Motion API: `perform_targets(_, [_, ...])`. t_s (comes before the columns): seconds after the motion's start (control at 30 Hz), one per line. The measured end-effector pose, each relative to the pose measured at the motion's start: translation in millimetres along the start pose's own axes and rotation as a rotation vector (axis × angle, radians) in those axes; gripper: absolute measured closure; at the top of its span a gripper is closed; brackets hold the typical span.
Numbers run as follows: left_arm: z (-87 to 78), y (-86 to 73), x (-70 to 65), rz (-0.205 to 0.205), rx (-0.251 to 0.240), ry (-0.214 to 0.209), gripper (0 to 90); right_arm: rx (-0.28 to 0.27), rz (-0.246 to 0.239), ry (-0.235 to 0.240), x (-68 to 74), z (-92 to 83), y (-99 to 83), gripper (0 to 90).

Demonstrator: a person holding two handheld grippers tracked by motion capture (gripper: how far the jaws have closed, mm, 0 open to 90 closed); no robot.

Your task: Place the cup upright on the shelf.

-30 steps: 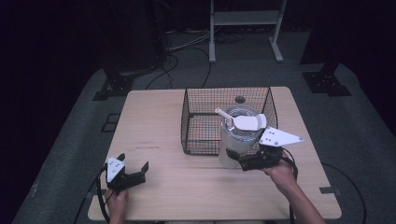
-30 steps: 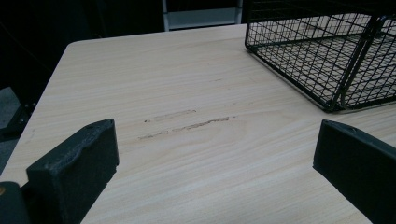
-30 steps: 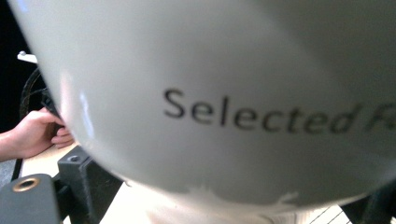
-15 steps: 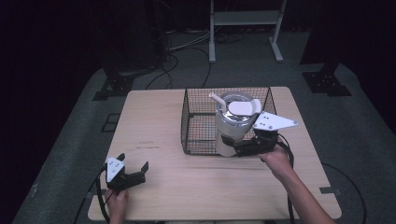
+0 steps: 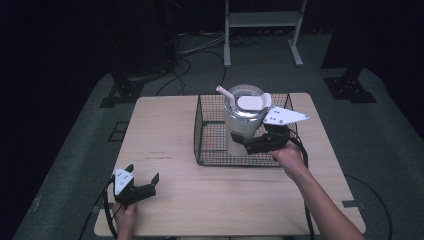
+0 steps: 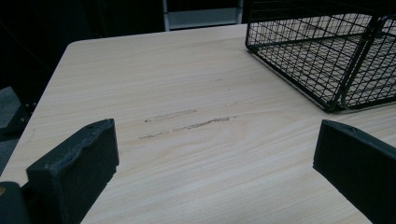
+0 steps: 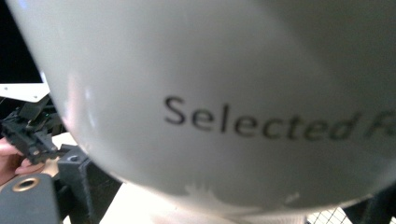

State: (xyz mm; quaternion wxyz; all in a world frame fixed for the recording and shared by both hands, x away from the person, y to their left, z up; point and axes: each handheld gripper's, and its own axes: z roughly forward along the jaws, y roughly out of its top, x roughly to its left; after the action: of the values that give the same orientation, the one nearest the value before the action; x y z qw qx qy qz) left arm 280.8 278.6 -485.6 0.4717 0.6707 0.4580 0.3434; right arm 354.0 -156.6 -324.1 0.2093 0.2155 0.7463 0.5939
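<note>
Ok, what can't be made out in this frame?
- Cup text: right gripper view cuts the print after "Selected" at its edge.
- Cup's base: high view, hidden by the right gripper and basket mesh.
- Whether the cup touches the basket floor: cannot tell.
- Left gripper detail: small and dim in high view.

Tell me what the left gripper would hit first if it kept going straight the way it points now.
Likely the wire basket. The left gripper sits open and low over the table, aimed across bare wood toward the basket's near corner; it could slide just past, as depth is unclear.
</note>
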Motion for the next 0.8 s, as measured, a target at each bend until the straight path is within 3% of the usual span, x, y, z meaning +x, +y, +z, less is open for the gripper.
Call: perform_targets(0.8, [-0.7, 0.1, 0.3, 0.001, 0.001, -0.003, 0.0, 0.02, 0.002, -0.021, -28.2, 48.3, 19.2, 8.3])
